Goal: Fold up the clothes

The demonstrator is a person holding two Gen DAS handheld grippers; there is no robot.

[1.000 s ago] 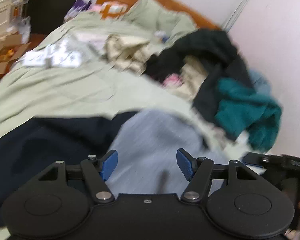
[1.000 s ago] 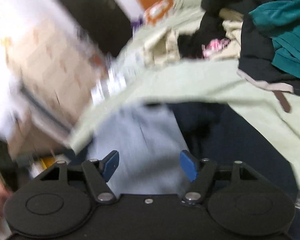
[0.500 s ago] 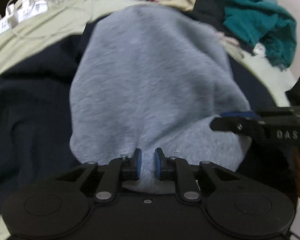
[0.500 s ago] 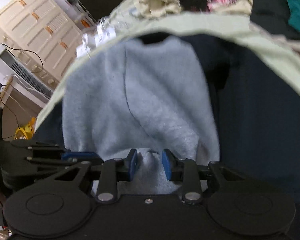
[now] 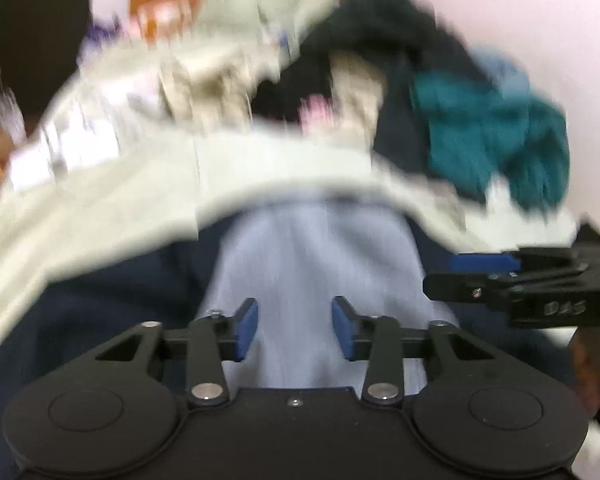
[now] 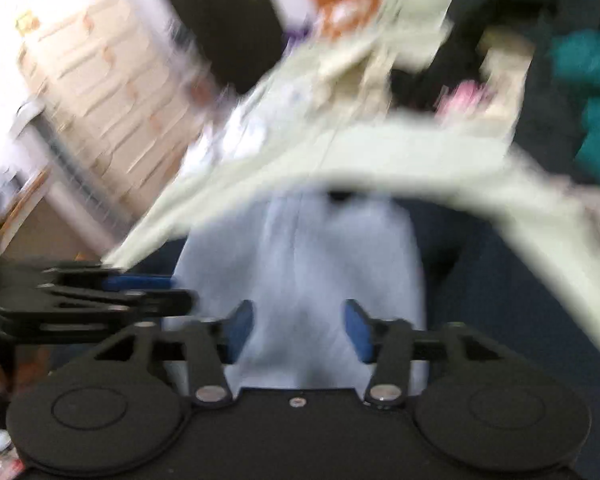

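The gray sweater (image 5: pixel 312 256) lay on a dark navy cloth (image 5: pixel 100 312) spread over the bed (image 5: pixel 100 200), just ahead of both claws. The left claw (image 5: pixel 295 328) and the right claw (image 6: pixel 298 330) each stood spread apart, pinching nothing. The sweater looked soft, fleecy and light, likely to sag and bunch, so its near edge or corners seemed the best places to grip. Blur hid finer detail.

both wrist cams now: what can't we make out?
- Left wrist view: clothes pile smeared by motion blur; only the teal garment separates out.
- Both views: near edge of the grey garment hidden behind each gripper body.
- Right wrist view: drawer unit blurred.
- Left gripper and right gripper stand open.
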